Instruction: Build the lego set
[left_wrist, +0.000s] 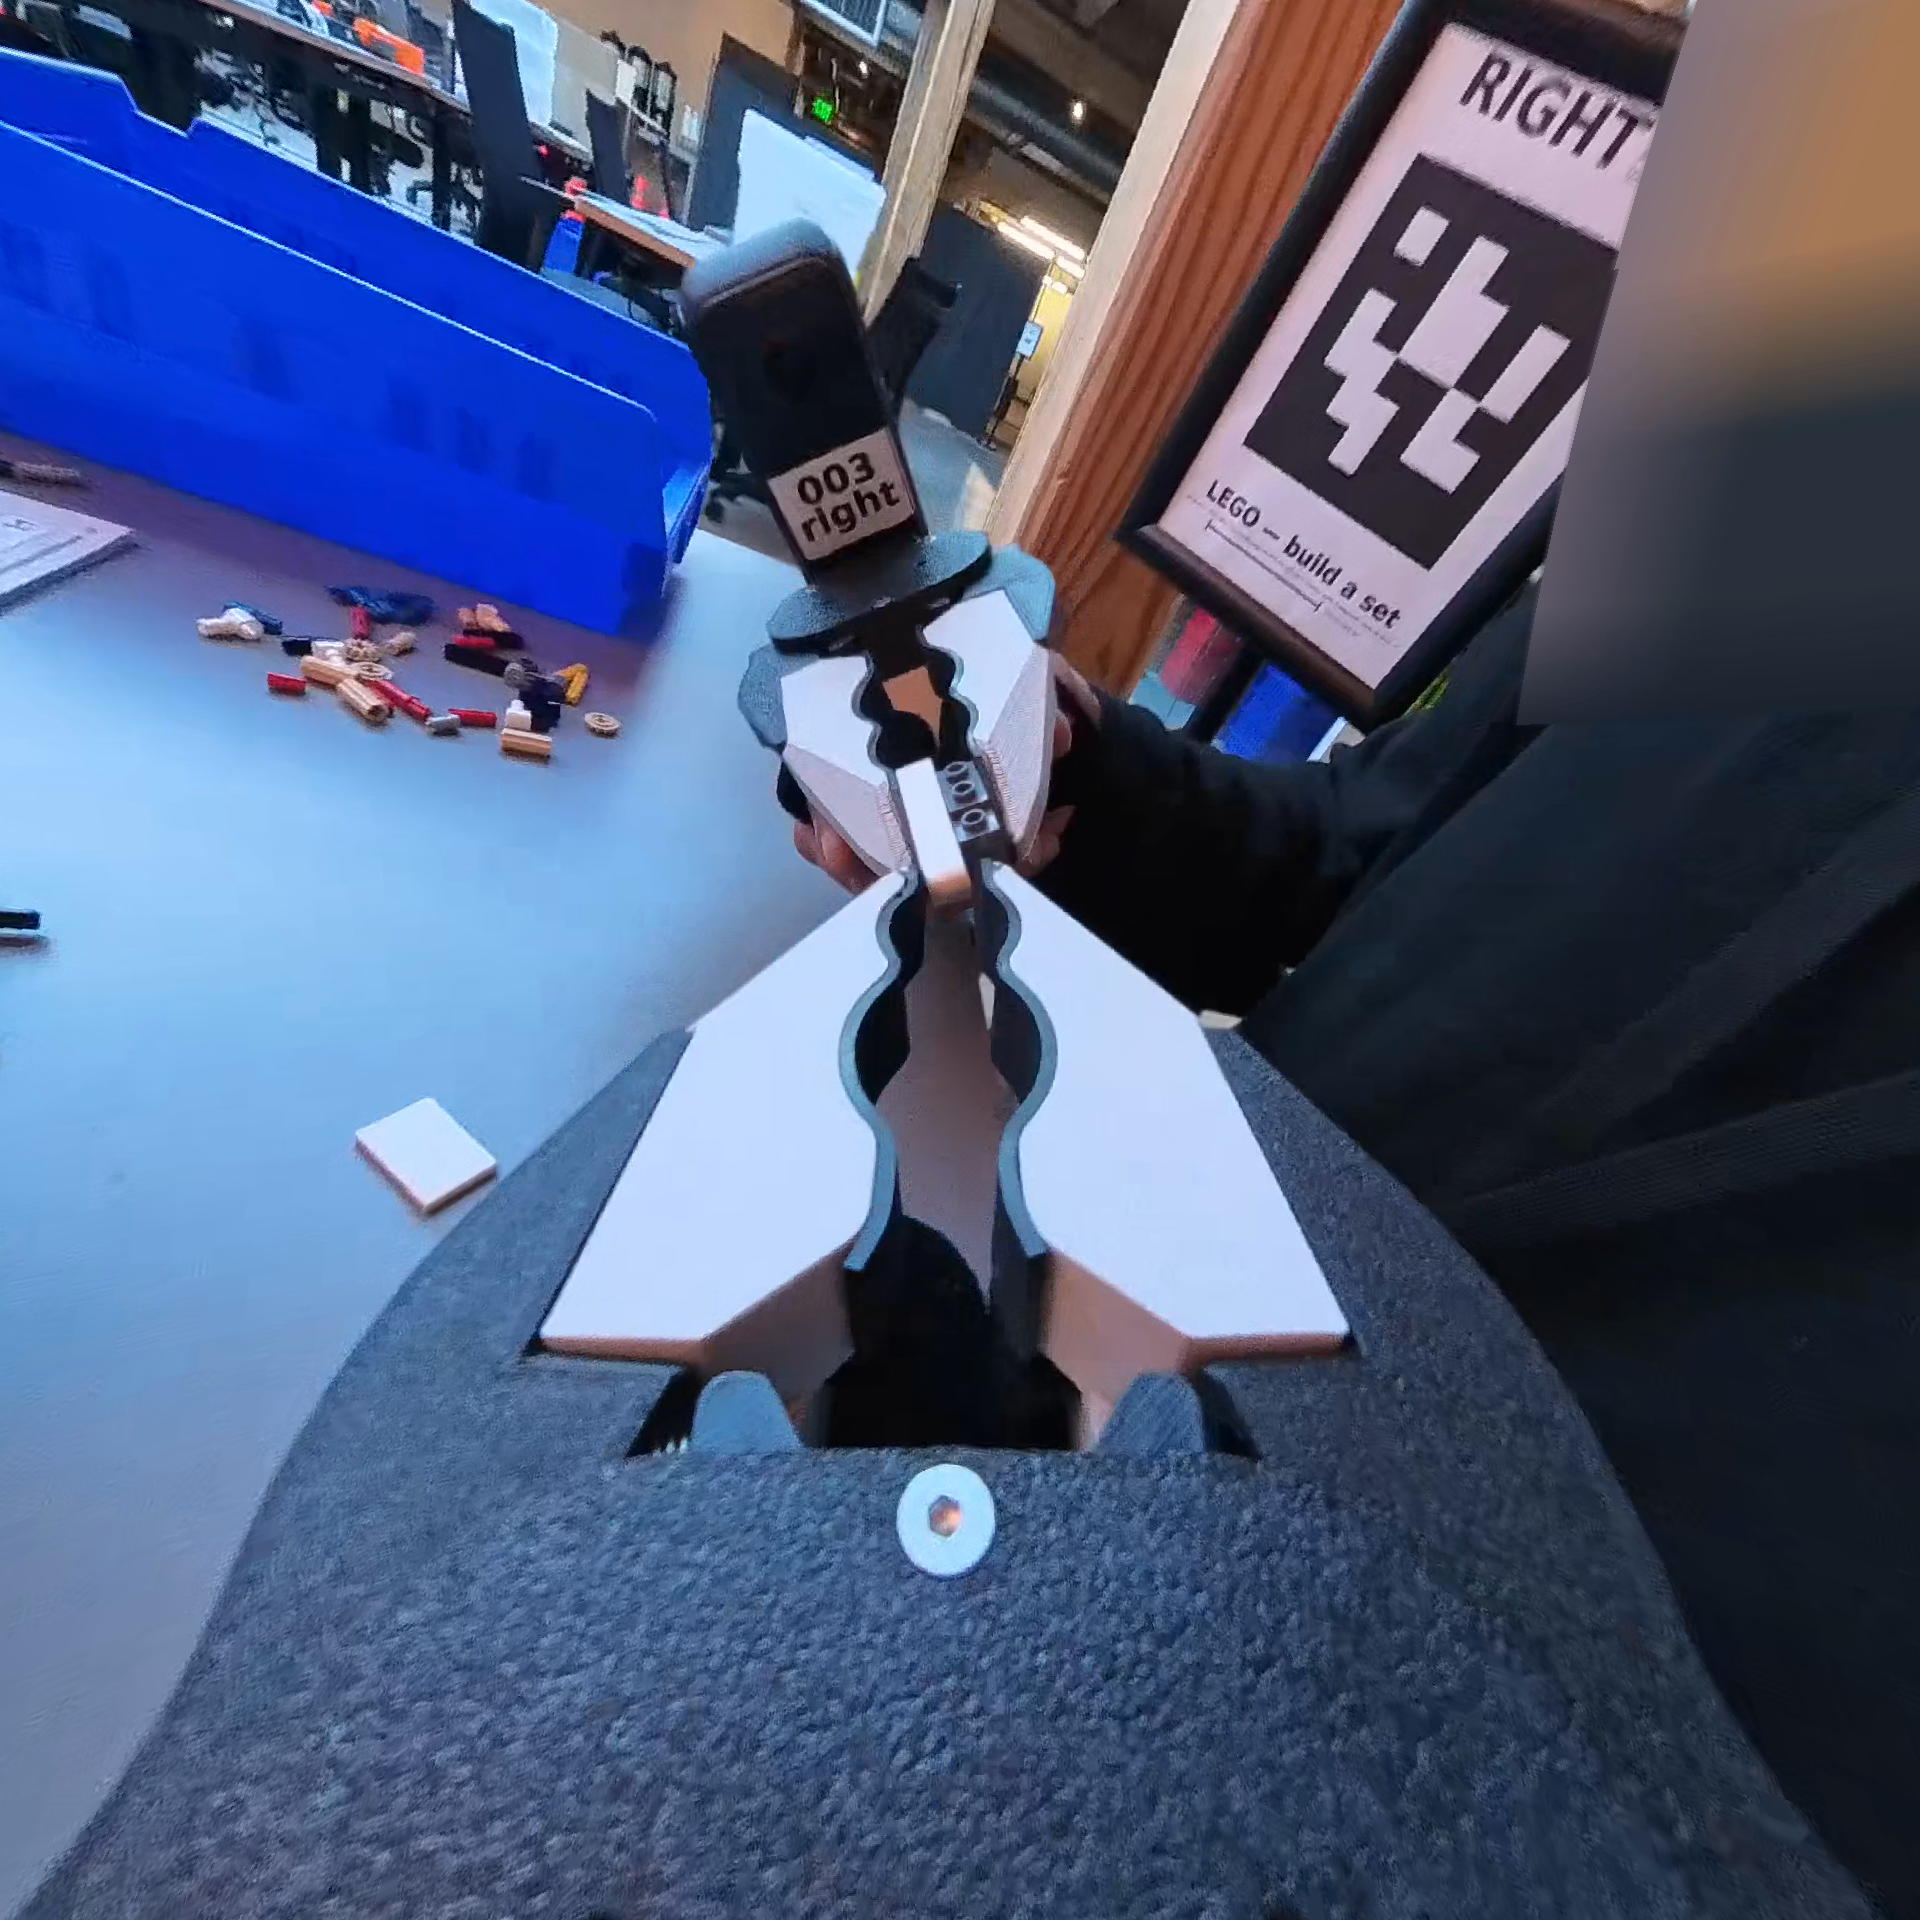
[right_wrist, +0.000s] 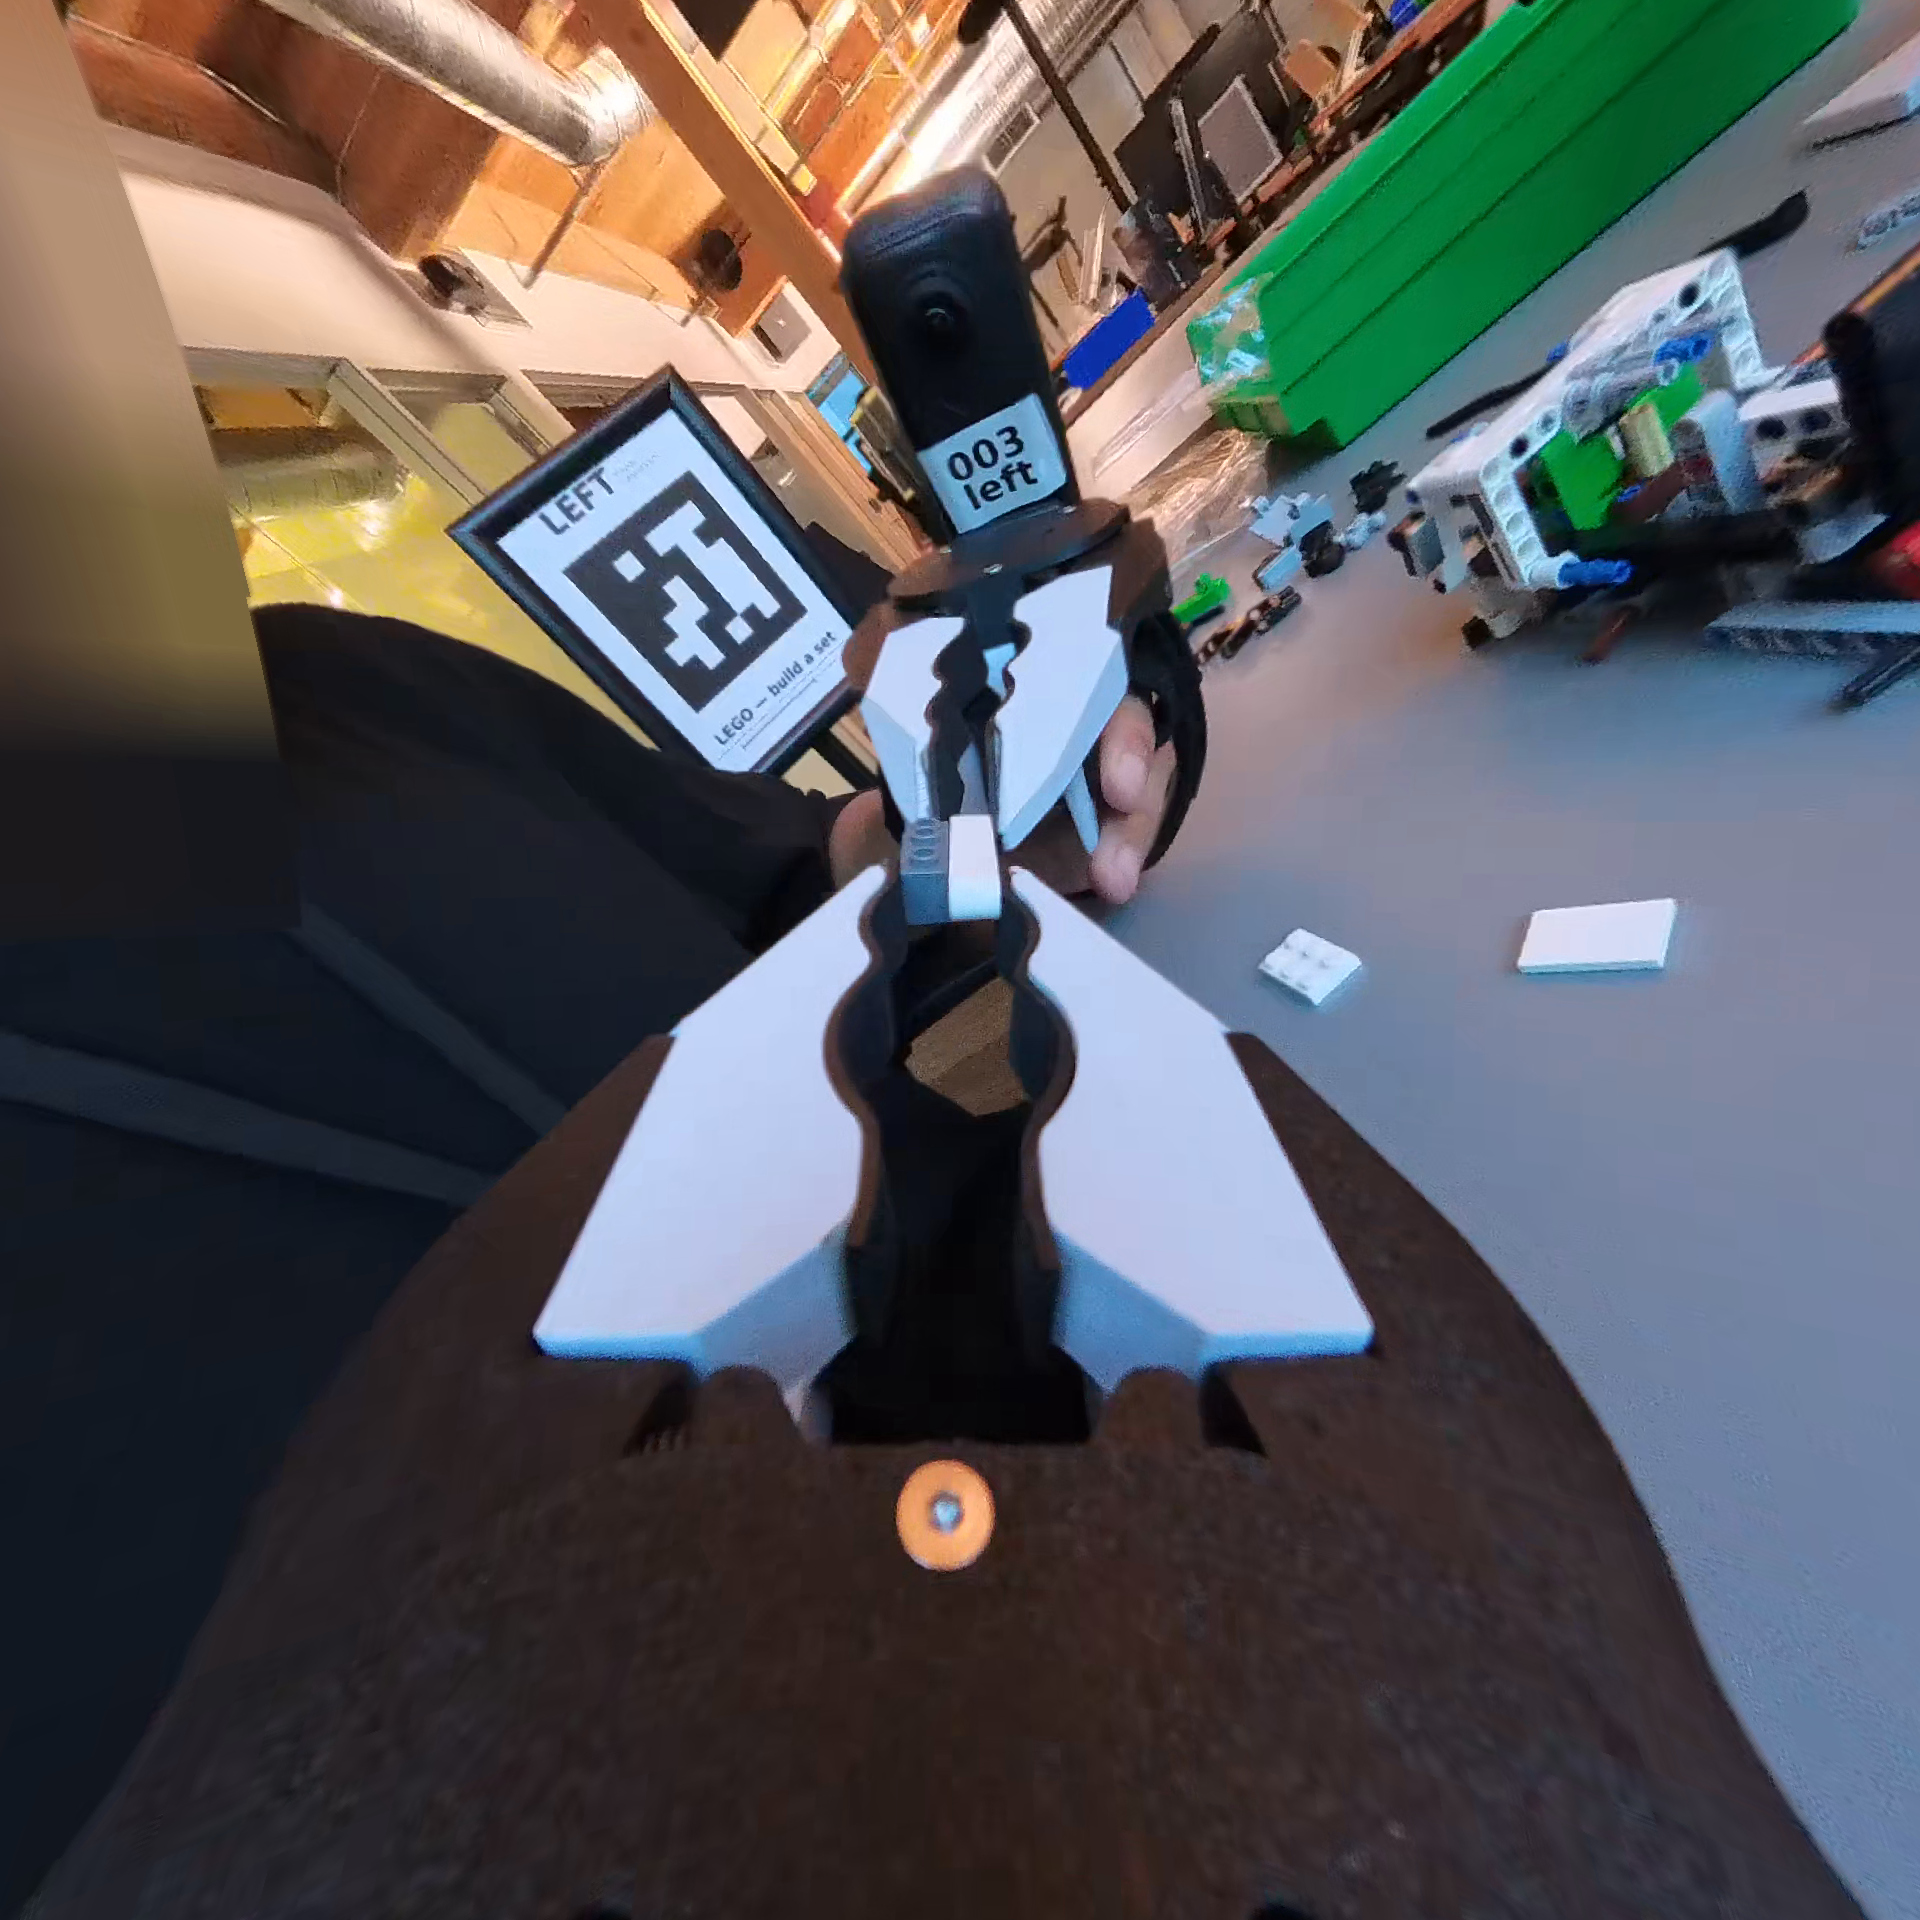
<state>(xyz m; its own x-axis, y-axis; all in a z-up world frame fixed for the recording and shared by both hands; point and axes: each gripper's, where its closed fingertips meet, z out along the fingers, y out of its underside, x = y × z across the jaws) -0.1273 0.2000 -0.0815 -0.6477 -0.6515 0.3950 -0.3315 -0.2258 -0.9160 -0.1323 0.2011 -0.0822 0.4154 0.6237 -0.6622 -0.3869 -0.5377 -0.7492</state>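
My left gripper (left_wrist: 943, 902) and right gripper (right_wrist: 951, 906) point at each other, tip to tip, above the grey table (left_wrist: 260, 987). Between the tips sit a small white brick (left_wrist: 935, 831) and a grey studded plate (left_wrist: 971, 798), pressed side by side. In the right wrist view the grey plate (right_wrist: 923, 868) is left of the white brick (right_wrist: 977, 868). Both grippers' jaws are nearly closed around the pair. The white brick's end lies in the left gripper's tips. Which piece each gripper grips is hard to tell. A hand holds each gripper.
A white flat tile (left_wrist: 426, 1153) and a small white studded plate (right_wrist: 1309, 966) lie on the table. Loose small pieces (left_wrist: 416, 665) lie before a blue bin (left_wrist: 312, 343). A partly built model (right_wrist: 1579, 468) and a green bin (right_wrist: 1507, 208) stand farther off. Framed signs (left_wrist: 1403, 364) stand at the table's edge. The tips of both grippers are at nearly the same place. From either gripper's tips it is about 12 cm to the white flat tile (left_wrist: 426, 1153). Look for it in the right wrist view (right_wrist: 1591, 927) too.
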